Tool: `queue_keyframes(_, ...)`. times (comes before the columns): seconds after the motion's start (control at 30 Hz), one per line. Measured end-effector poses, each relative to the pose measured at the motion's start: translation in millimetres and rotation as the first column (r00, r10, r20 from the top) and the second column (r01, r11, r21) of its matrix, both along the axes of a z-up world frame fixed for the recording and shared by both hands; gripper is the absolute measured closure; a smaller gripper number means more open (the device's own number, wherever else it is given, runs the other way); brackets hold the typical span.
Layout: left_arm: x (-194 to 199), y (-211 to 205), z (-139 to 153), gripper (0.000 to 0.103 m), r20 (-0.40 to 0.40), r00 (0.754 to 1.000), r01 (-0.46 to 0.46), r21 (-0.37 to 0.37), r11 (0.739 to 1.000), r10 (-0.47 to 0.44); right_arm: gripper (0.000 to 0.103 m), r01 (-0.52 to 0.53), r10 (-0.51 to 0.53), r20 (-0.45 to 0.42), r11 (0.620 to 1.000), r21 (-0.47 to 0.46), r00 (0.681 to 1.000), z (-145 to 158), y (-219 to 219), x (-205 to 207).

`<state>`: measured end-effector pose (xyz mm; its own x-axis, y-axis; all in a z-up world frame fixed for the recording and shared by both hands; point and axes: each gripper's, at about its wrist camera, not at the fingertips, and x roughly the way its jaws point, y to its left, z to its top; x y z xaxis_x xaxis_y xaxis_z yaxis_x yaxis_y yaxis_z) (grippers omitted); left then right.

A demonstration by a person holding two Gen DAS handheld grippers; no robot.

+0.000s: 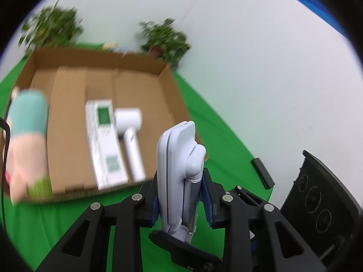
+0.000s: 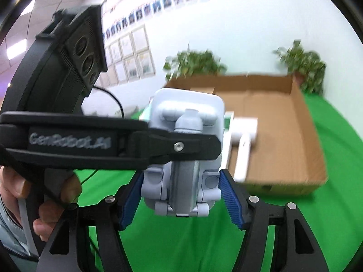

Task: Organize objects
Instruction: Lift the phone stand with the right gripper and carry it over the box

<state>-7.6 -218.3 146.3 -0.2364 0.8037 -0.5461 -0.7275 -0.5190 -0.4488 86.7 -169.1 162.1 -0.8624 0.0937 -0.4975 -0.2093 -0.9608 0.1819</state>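
Note:
My left gripper [image 1: 181, 195] is shut on a pale lilac folding stand [image 1: 179, 158] and holds it upright above the green cloth. In the right wrist view the same stand [image 2: 183, 158] sits between my right gripper's blue pads [image 2: 231, 199], which stand apart from its sides, with the right gripper [image 2: 181, 199] open; the left gripper crosses in front. Beyond lies an open cardboard tray [image 1: 68, 117], also in the right wrist view [image 2: 283, 136], holding a white-and-green box [image 1: 104, 140] and a white hair dryer [image 1: 129, 136].
A pink and teal plush toy [image 1: 27, 140] lies at the tray's left edge. A small black bar [image 1: 263, 173] lies on the green cloth [image 1: 215, 124] to the right. Two potted plants [image 1: 165, 38] stand behind the tray against the white wall.

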Motion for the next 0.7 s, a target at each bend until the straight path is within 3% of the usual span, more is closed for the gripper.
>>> queue_keyframes(0.13,-8,12,29,0.074,-0.057,0.998,0.031,0.013,0.999,-0.03,0.04,0.033,-0.031,-0.062,0.999,0.039,0.998,27,13,-3)
queue_keyframes(0.3,-28,35,46,0.074,-0.065,0.996,0.07,0.021,0.997,-0.069,0.04,0.069,-0.064,-0.075,0.996,0.063,0.995,51,38,-16)
queue_keyframes(0.47,-52,58,55,0.076,-0.036,0.992,0.118,0.008,0.993,-0.117,0.04,0.059,-0.058,-0.053,0.998,0.022,0.997,63,79,-32)
queue_keyframes(0.7,-93,97,41,0.077,0.057,0.986,0.158,-0.001,0.987,-0.158,0.04,0.101,-0.101,0.0,0.992,-0.076,0.995,69,143,-51)
